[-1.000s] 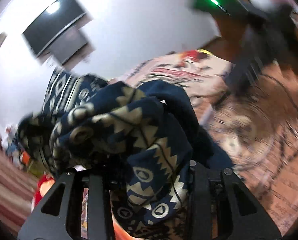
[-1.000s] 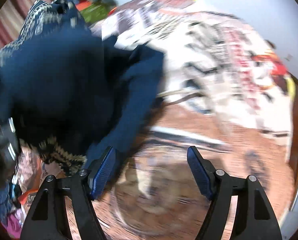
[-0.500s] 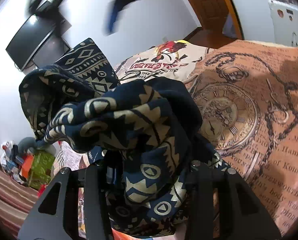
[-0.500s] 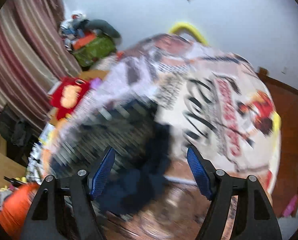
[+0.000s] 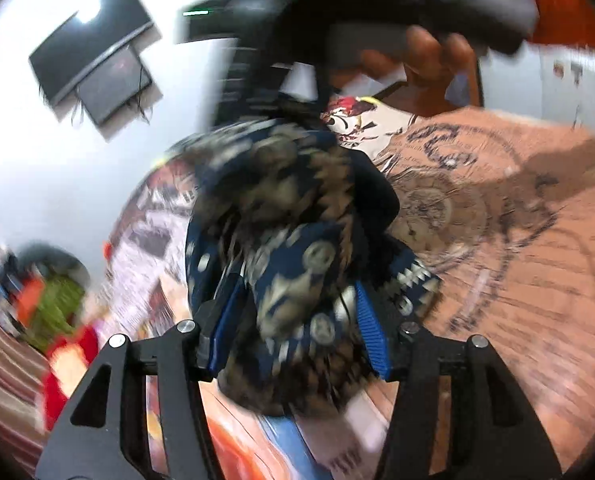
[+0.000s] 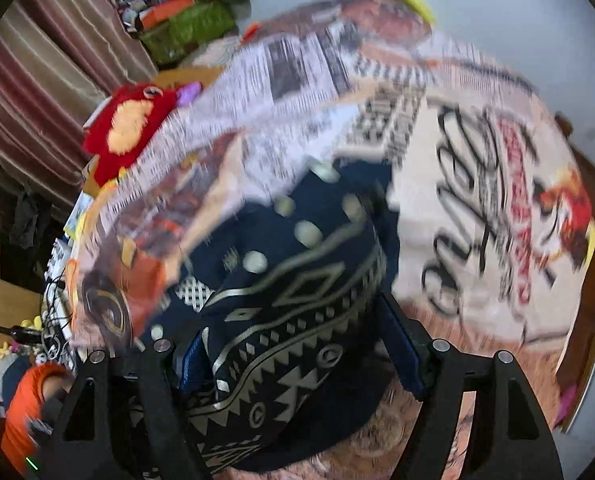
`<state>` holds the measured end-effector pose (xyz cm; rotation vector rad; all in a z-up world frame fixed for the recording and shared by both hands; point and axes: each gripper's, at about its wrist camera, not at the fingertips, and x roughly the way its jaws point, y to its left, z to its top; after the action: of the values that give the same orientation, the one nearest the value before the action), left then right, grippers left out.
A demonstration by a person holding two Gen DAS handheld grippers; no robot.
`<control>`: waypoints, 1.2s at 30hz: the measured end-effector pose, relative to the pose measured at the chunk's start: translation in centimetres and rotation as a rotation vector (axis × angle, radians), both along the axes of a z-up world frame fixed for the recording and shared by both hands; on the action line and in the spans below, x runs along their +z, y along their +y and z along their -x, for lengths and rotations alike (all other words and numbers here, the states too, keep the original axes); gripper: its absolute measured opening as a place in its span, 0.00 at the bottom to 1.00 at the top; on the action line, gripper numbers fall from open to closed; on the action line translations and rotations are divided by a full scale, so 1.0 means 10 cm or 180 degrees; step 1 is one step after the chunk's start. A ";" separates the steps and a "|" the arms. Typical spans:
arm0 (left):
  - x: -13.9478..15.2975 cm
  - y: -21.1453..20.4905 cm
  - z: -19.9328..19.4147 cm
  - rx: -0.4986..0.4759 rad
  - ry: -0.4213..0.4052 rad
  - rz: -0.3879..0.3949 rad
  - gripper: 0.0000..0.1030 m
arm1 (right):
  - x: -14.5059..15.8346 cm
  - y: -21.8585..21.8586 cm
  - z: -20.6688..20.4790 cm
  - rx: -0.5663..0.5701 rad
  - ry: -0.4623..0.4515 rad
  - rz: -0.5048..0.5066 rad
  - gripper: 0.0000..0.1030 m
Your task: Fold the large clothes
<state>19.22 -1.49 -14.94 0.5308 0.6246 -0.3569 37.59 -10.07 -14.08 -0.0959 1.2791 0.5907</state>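
A bunched navy patterned garment (image 5: 297, 264) is seen between the opening jaws of the left gripper (image 5: 297, 320). The right gripper (image 6: 293, 348) is held with jaws apart around the garment's fold; pad contact cannot be told. A red plush toy (image 6: 129, 128) is seen at ten o'clock.

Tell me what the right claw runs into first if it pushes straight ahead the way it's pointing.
The navy patterned garment: it already bulges between the right claw's open jaws. Beyond it lies the printed bedspread, though depth is unclear.

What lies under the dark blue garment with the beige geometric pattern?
Under the dark blue patterned garment lies a printed bedspread, beige with newspaper-style text and, in the left wrist view, orange-brown with a pocket-watch drawing. The part directly beneath the bunched cloth is covered and cannot be seen.
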 end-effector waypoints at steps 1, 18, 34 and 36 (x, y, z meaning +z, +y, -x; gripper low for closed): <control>0.06 0.11 0.05 0.0046 0.0052 0.0133 0.54 | -0.06 -0.04 0.02 0.0004 0.0051 -0.0002 0.72; 0.35 0.74 -0.92 0.0995 0.0811 0.1393 0.67 | -0.32 -0.68 0.51 -0.0033 -0.0019 -0.0066 0.72; -0.05 0.33 -0.82 0.0757 0.1084 0.1495 0.67 | 0.72 -0.57 0.72 0.0151 -0.0691 -0.0428 0.71; -0.04 0.36 -0.77 0.0762 0.1073 0.1464 0.67 | 0.61 -0.43 0.71 0.0188 -0.0620 -0.0380 0.71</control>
<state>26.96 2.06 -15.34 -0.0494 0.8905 -0.3514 30.46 -14.37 -8.02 -0.0903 1.0531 0.6902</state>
